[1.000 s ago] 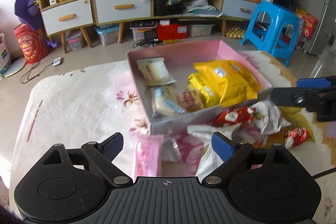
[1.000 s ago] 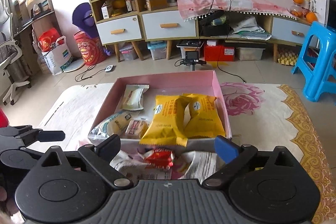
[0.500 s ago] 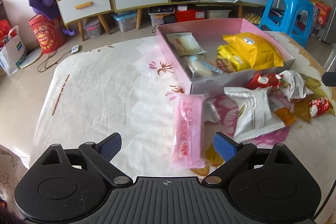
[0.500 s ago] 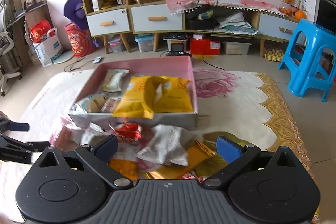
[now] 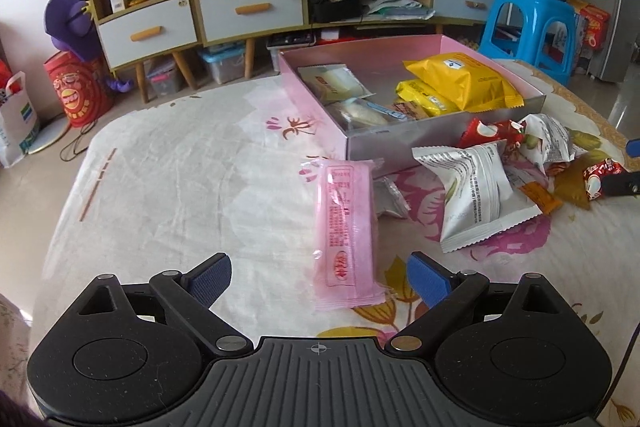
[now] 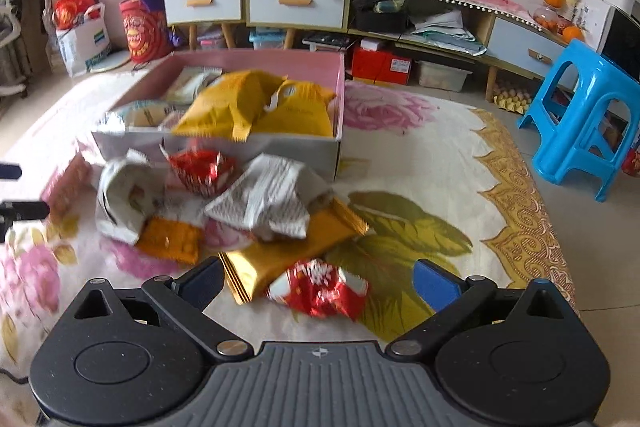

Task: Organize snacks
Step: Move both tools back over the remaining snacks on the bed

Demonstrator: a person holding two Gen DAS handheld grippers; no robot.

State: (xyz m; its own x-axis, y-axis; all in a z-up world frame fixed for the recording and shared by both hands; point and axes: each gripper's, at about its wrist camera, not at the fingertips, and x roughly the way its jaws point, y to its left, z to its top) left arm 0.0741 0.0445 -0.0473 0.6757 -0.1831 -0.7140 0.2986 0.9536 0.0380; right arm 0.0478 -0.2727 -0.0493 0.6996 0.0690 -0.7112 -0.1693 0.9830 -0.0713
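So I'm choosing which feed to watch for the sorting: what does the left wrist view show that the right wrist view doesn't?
Only the left wrist view shows the long pink packet clearly, lying flat ahead of the open left gripper, beside bare cloth.

Only the right wrist view shows the gold packet and, resting on it, the red wrapped snack between the open jaws of the right gripper.

Both show the pink box holding the yellow bags, and the white packets in front of it.

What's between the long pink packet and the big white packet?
In the left wrist view, a small silvery wrapper lies on the tablecloth between the pink packet and the white packet.
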